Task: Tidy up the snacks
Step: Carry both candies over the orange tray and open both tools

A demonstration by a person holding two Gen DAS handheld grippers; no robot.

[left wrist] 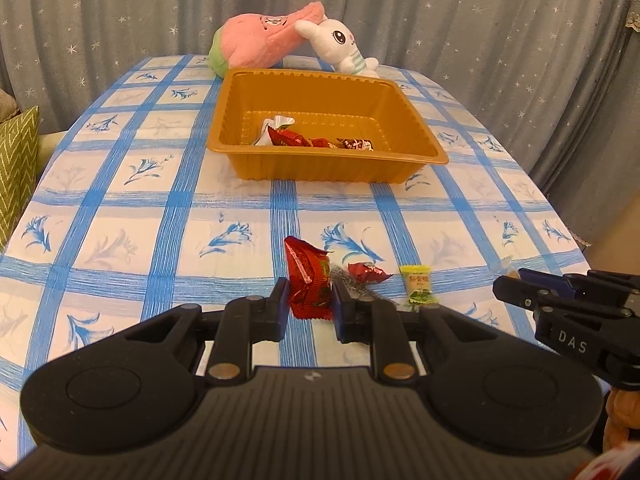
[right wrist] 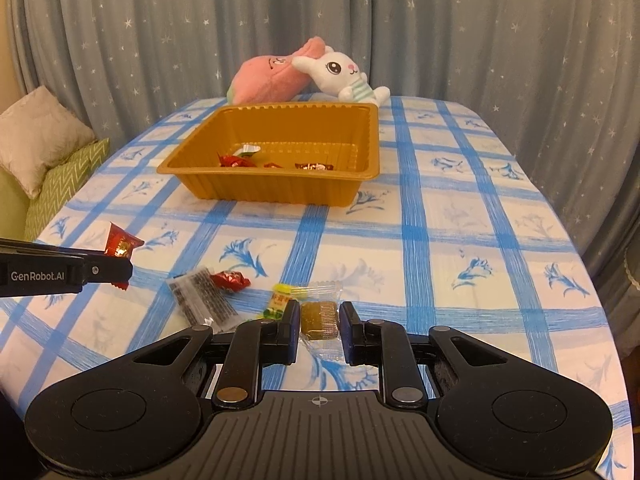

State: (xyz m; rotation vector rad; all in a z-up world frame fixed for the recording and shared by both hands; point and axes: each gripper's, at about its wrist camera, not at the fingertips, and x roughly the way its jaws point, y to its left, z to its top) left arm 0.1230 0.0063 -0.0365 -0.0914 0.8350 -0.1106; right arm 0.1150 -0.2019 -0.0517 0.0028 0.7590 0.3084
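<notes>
My left gripper (left wrist: 310,300) is shut on a red snack packet (left wrist: 307,278), held just above the checked tablecloth; from the right wrist view the same packet (right wrist: 120,245) sticks out past the left gripper's fingers. My right gripper (right wrist: 319,322) is shut on a clear-wrapped brown snack (right wrist: 319,315) near the table's front. The golden tray (left wrist: 332,168) stands mid-table and holds several red and white wrapped snacks (left wrist: 288,136). A small red candy (left wrist: 368,272), a yellow-green packet (left wrist: 418,284) and a grey-black packet (right wrist: 202,300) lie loose on the cloth.
A pink plush (left wrist: 260,38) and a white rabbit plush (left wrist: 340,44) lie behind the tray at the table's far edge. A green patterned cushion (right wrist: 64,184) and a beige pillow (right wrist: 36,136) sit left of the table. Starred grey curtains hang behind.
</notes>
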